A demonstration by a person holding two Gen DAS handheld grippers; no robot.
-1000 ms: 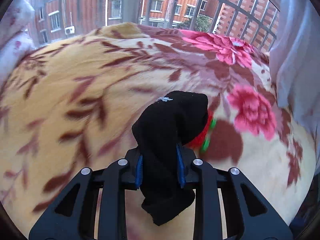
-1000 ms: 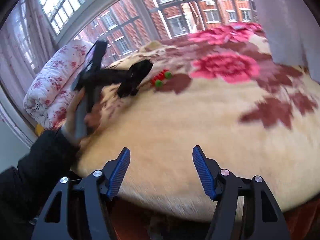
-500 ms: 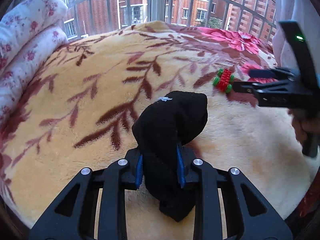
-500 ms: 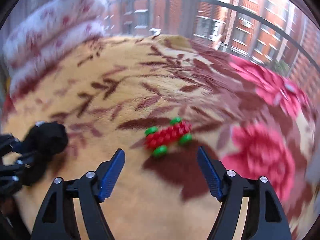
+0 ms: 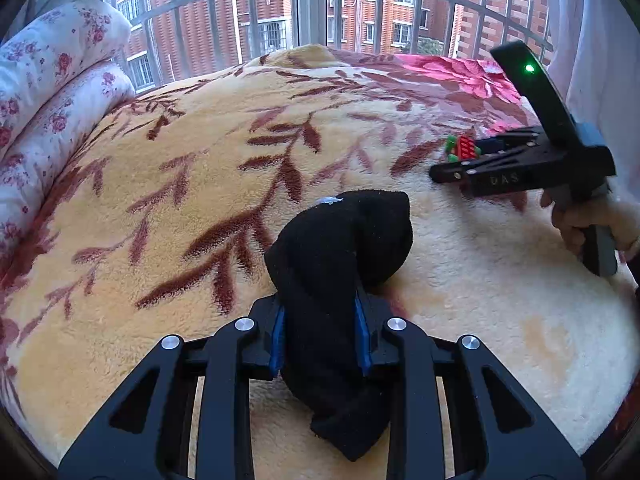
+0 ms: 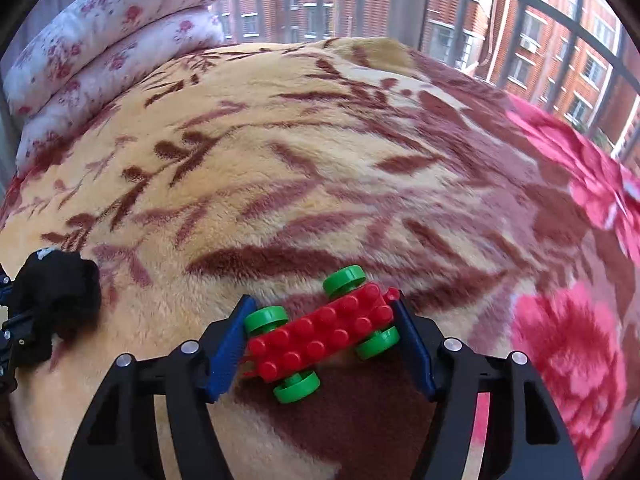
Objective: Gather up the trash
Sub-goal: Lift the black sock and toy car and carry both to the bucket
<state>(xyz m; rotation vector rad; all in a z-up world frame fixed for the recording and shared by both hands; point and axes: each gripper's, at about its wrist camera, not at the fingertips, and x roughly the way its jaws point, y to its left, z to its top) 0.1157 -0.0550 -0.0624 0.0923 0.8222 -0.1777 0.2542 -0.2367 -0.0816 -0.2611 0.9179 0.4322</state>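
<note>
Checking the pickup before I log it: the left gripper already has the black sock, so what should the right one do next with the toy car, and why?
Probably finish closing, then lift. The right gripper straddles the red brick car lying on the blanket, its jaws closing, blue pads at both ends. The left gripper is clamped on the black sock.

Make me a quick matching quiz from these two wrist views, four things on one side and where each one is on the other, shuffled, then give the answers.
Things:
1. black sock
2. red toy car
3. folded floral quilt
4. brick buildings

Places:
A. stacked at the bed's left edge
B. outside the barred window
C. clamped in the left gripper
D. on the blanket, between the closing right gripper's fingers

Pairs: 1-C, 2-D, 3-A, 4-B
</note>
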